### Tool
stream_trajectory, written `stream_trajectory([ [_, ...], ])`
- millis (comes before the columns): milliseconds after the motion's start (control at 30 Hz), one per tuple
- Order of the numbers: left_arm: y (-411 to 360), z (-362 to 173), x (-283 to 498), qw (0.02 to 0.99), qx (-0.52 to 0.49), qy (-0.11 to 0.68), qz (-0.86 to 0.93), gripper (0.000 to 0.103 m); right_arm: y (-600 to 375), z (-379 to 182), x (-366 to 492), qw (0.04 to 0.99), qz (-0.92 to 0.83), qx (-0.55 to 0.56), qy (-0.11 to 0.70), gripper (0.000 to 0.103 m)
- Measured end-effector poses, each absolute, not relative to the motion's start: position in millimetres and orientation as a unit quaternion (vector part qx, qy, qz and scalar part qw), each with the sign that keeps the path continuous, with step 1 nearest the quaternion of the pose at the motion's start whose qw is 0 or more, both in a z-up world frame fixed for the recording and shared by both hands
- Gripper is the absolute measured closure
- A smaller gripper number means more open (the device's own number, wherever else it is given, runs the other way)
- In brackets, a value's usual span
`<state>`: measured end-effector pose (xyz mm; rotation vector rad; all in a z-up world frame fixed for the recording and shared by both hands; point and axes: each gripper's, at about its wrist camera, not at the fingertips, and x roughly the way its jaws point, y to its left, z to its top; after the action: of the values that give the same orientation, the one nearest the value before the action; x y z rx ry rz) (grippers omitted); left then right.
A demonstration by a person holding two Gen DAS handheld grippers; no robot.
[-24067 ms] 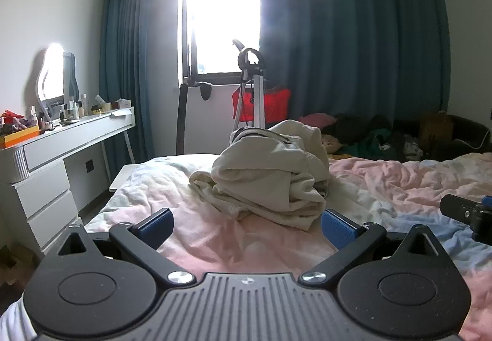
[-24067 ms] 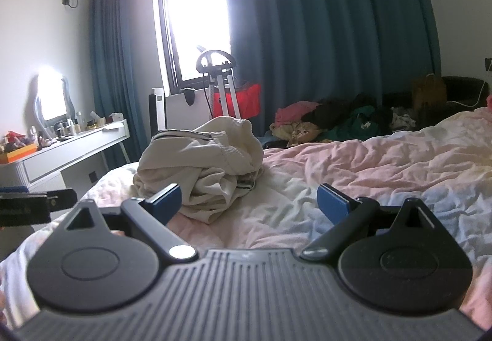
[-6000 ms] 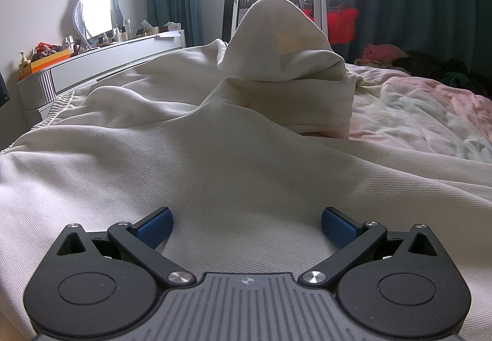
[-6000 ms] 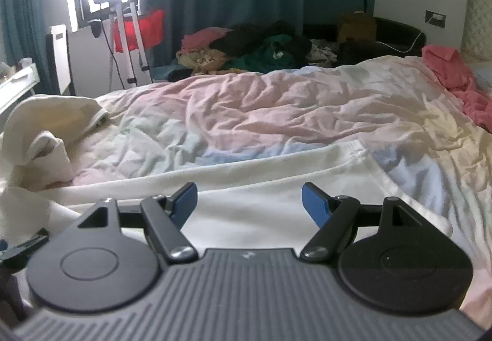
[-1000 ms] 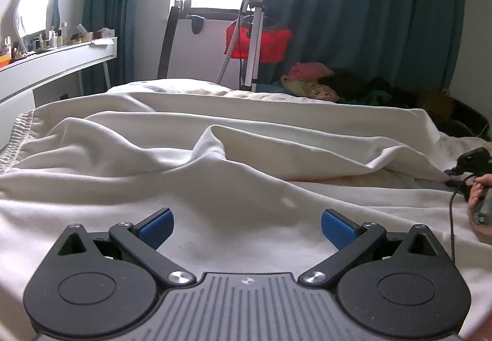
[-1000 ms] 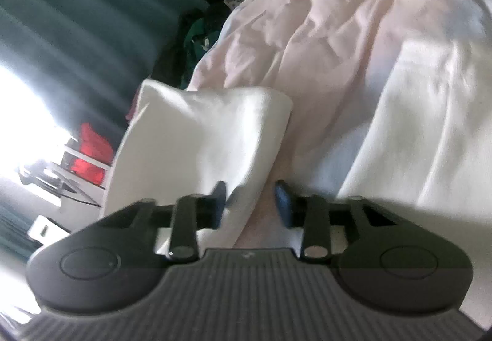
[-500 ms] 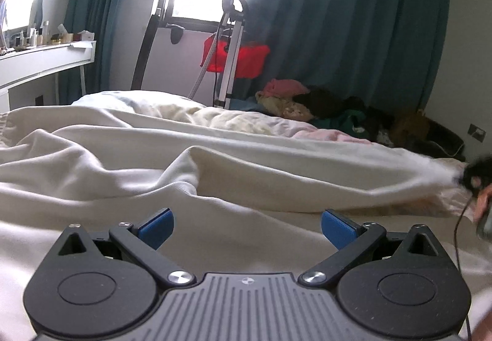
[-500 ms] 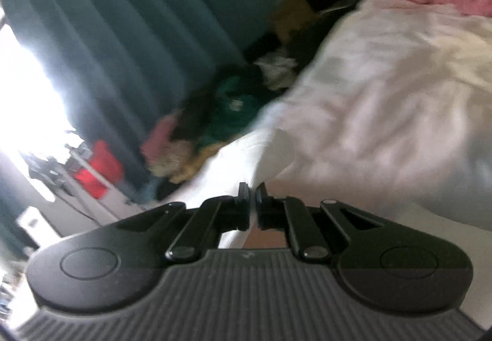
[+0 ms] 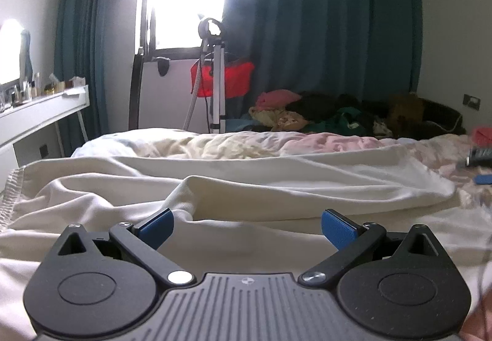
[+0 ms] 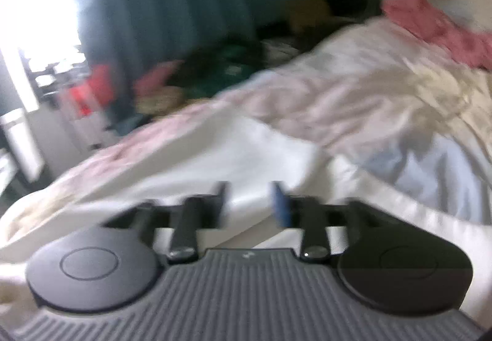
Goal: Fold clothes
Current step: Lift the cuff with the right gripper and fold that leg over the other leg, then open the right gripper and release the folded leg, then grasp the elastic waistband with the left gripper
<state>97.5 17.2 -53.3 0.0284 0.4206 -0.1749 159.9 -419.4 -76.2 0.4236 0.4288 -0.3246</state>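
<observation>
Item: cream garment, which we find spread in long rumpled folds across the bed, stitched hem at left. Our left gripper hangs over it, fingers wide apart, empty. Our right gripper, blurred, shows its fingers parted over the cloth's corner.

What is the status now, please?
Left gripper jaws open, empty. Right gripper jaws parted, empty, view blurred. Cream garment spread on bed, still rumpled.
</observation>
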Motion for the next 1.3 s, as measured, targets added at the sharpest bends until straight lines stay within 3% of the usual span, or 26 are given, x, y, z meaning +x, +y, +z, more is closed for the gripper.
stream_trajectory([
  [33, 14.7, -52.4, 93.6, 0.974, 0.014, 0.209, -0.09, 0.0, -405.6, -66.5, 147.3, 0.948, -0.14, 0.202, 0.201, 0.014],
  [267, -0.3, -45.1, 59.3, 0.974, 0.017, 0.2, -0.103, 0.0, -330.0, -16.3, 72.7, 0.975, -0.033, 0.138, 0.171, 0.016],
  [700, 14.2, -59.7, 8.8, 0.988, 0.045, 0.148, 0.018, 0.0, -290.1, -22.2, 49.1, 0.979, 0.002, 0.09, 0.182, 0.016],
  [1067, 115.5, -66.7, 18.6, 0.931, -0.134, 0.334, 0.061, 0.0, -297.9, -23.2, 45.6, 0.975, 0.01, 0.111, 0.195, 0.016],
  [1300, 243.5, -74.7, 7.2, 0.829, -0.346, 0.407, 0.167, 0.0, -314.6, -29.7, 53.2, 0.963, -0.023, 0.135, 0.231, 0.016],
])
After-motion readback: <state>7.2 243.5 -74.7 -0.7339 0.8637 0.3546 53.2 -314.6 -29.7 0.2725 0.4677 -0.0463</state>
